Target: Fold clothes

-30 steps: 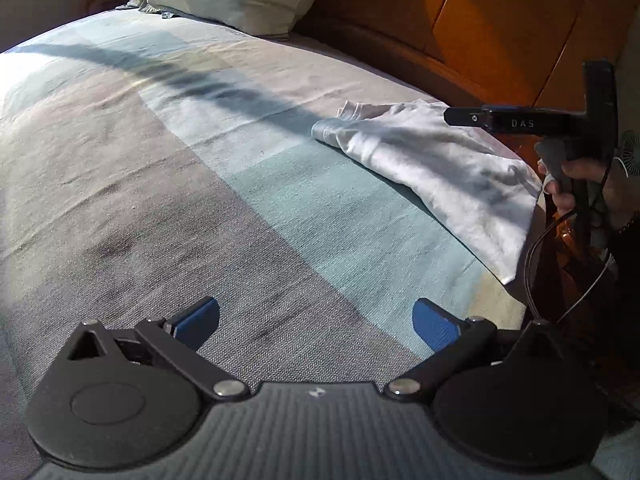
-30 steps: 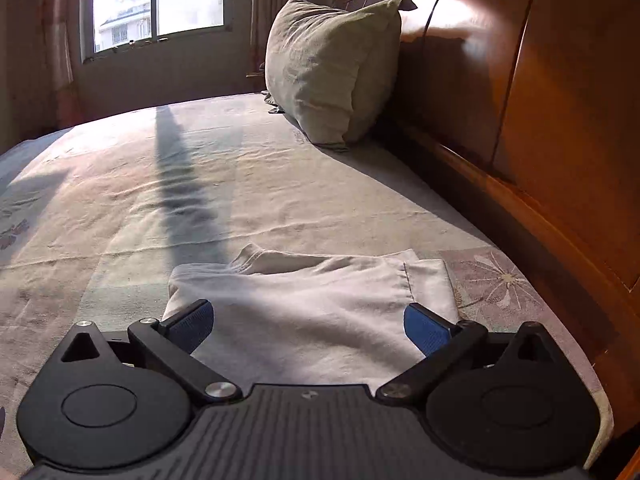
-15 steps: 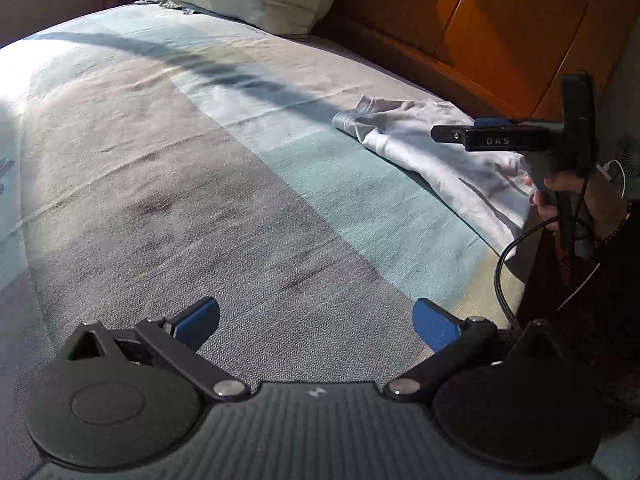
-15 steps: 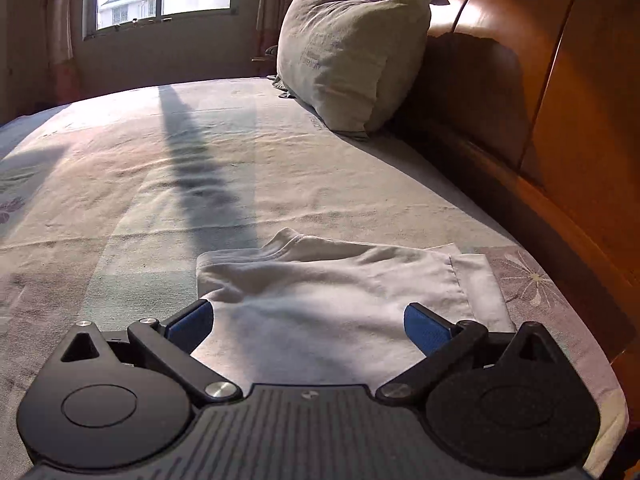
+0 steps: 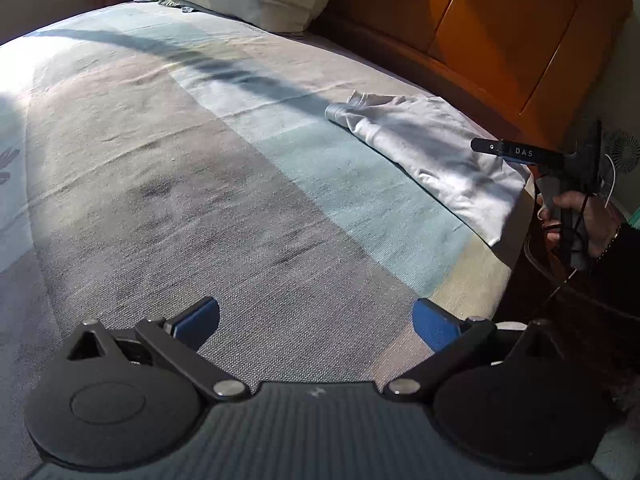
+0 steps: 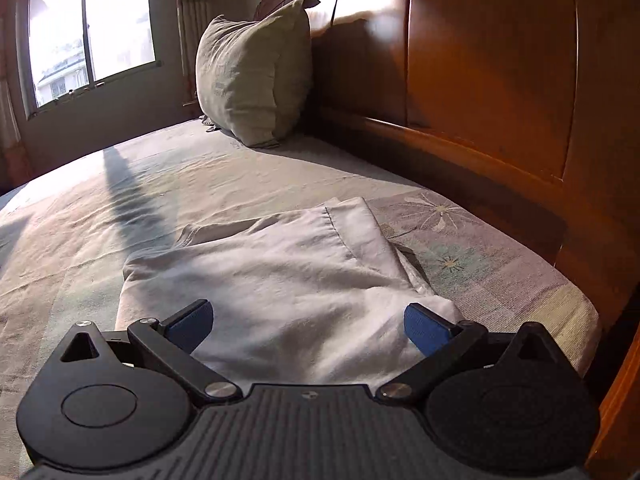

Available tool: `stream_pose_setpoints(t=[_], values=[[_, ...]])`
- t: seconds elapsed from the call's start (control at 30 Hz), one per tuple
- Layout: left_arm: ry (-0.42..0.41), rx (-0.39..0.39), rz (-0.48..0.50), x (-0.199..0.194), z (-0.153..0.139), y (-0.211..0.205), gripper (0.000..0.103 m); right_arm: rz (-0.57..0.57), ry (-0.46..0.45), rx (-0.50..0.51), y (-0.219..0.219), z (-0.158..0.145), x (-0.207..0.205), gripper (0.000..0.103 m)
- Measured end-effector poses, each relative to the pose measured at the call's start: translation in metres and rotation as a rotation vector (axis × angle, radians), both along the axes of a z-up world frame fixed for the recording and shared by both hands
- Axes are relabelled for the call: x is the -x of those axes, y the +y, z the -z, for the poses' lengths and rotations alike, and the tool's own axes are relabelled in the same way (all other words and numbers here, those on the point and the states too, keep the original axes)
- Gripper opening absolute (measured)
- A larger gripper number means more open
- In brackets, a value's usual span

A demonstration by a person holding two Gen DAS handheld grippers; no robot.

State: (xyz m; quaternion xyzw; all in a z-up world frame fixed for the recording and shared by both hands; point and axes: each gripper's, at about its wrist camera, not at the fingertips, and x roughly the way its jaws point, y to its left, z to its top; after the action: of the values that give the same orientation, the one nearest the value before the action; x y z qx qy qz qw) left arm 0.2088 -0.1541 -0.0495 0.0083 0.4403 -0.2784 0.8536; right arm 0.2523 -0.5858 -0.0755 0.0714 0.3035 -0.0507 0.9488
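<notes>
A folded white garment (image 5: 432, 152) lies near the right edge of the bed, close to the wooden headboard. In the right wrist view the same garment (image 6: 288, 280) fills the space just ahead of my right gripper (image 6: 308, 326), which is open and hovers at its near edge with nothing between the blue pads. My left gripper (image 5: 316, 320) is open over bare bedspread, well to the left of the garment. The left wrist view also shows the right gripper's body (image 5: 540, 156) held by a hand (image 5: 580, 220) beside the bed's edge.
A patterned bedspread (image 5: 200, 184) covers the bed. A pillow (image 6: 256, 72) leans on the wooden headboard (image 6: 480, 80). A window (image 6: 88, 28) is at the far left. The bed's edge drops off at right, by a cable (image 5: 560, 276).
Both grippers have drawn back and swung a little; the garment sits farther from the left gripper. The right gripper's view has tilted, with the garment still just ahead. Both stay open.
</notes>
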Motion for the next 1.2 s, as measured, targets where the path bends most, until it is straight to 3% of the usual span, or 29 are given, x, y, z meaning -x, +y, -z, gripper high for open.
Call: stream_pose_setpoints(t=[0.03,0.17,0.27,0.47,0.57,0.7,0.87,1.07,1.2], values=[[0.001,-0.004,0.0,0.0,0.0,0.001,0.102,0.029,0.031,-0.005,-0.007,0.005,-0.006,0.102],[0.006,-0.023,-0.008,-0.005,0.004,0.003,0.102,0.092,-0.017,-0.105,-0.014,-0.003,-0.004,0.103],[0.004,-0.055,-0.025,-0.011,0.009,0.0,0.102,-0.02,-0.09,-0.033,0.012,-0.02,-0.009,0.103],[-0.032,-0.111,-0.03,-0.013,0.014,-0.006,0.102,-0.077,0.087,0.055,0.034,0.014,-0.07,0.103],[-0.072,-0.122,-0.017,-0.013,0.013,-0.004,0.102,-0.005,0.043,-0.028,0.026,0.013,-0.069,0.103],[-0.117,-0.134,-0.014,-0.016,0.009,-0.007,0.102,0.023,0.012,-0.023,0.025,0.002,-0.078,0.103],[-0.147,-0.186,-0.012,-0.01,0.005,-0.014,0.102,0.039,0.137,0.011,0.022,0.005,-0.102,0.103],[-0.227,-0.243,-0.015,0.01,-0.005,-0.015,0.102,-0.082,0.032,-0.073,0.059,-0.036,-0.013,0.103],[-0.237,-0.235,-0.015,0.021,-0.011,-0.015,0.102,-0.191,0.105,-0.083,0.094,-0.023,0.033,0.103]])
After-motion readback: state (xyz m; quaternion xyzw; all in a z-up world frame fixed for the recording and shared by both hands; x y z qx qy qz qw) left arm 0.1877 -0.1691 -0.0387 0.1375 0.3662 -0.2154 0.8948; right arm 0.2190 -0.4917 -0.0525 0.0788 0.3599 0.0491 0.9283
